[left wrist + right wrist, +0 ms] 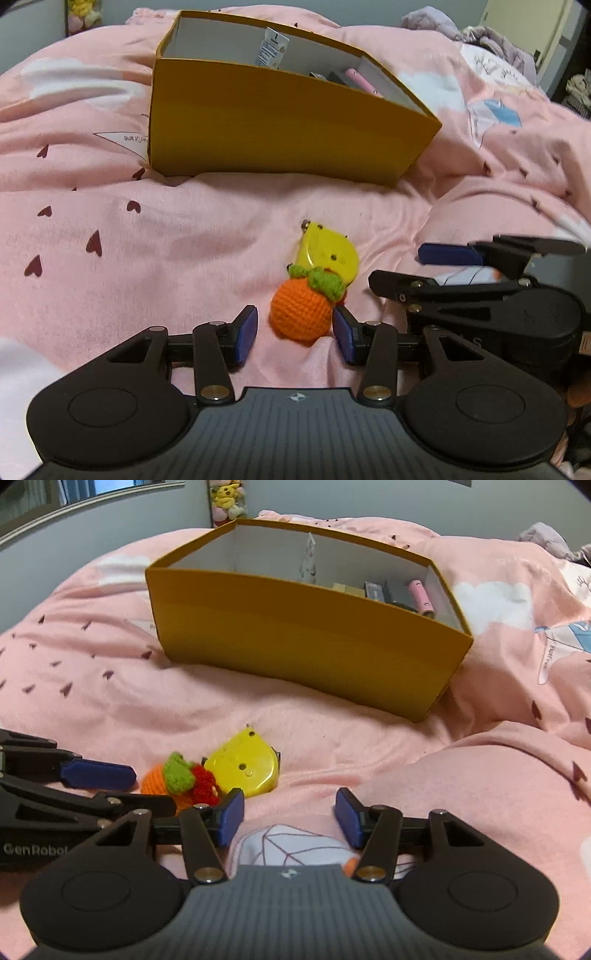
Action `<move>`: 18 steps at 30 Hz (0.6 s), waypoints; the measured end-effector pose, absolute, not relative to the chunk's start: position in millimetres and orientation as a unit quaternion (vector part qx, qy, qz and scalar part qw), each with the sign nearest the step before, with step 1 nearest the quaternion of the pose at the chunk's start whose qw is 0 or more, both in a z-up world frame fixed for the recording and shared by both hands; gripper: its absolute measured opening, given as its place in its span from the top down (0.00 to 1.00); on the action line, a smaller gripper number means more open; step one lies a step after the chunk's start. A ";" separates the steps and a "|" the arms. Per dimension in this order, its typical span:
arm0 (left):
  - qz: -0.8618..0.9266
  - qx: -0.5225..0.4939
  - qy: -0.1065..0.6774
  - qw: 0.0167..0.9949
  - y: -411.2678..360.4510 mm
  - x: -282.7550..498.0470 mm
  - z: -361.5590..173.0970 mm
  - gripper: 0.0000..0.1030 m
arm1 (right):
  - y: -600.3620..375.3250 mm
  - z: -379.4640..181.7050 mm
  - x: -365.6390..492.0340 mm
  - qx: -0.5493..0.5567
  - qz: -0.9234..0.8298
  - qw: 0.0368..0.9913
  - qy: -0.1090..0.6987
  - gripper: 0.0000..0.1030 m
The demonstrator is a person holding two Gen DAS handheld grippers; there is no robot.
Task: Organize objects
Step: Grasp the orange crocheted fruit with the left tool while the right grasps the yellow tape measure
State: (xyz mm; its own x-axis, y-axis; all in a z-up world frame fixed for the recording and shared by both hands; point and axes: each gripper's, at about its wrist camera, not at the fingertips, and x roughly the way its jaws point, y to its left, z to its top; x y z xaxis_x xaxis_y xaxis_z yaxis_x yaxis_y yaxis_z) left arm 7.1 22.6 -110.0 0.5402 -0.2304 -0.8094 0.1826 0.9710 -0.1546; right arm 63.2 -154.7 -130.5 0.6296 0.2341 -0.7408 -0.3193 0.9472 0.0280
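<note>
An orange crocheted fruit (301, 314) with green leaves lies on the pink bedcover, against a yellow tape measure (330, 254). My left gripper (295, 332) is open, its blue pads either side of the crocheted fruit, the right pad touching it or nearly so. My right gripper (290, 818) is open and empty over the cover, just right of the tape measure (243, 768) and fruit (162, 781). A red crocheted piece (203, 784) sits between them. The yellow open box (280, 122) stands behind, also in the right wrist view (306, 642).
The box holds a pink cylinder (421, 596), dark small items (384, 590) and a tagged packet (271, 48). The right gripper's body (498, 291) is close on my left gripper's right. The cover bulges into a fold (480, 775) at right. Plush toys (225, 498) sit by the far wall.
</note>
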 end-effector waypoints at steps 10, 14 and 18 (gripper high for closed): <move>-0.119 -0.016 0.460 0.880 21.2 9.1 -113.2 0.50 | -158.1 -138.3 68.4 -0.036 0.157 0.902 0.402 0.43; -0.120 0.012 0.437 0.891 12.6 4.6 -106.0 0.49 | -168.4 -132.9 65.8 0.003 0.161 0.907 0.390 0.47; -0.123 0.043 0.443 0.887 0.5 11.4 -112.3 0.49 | -178.6 -127.9 64.3 0.042 0.160 0.910 0.379 0.49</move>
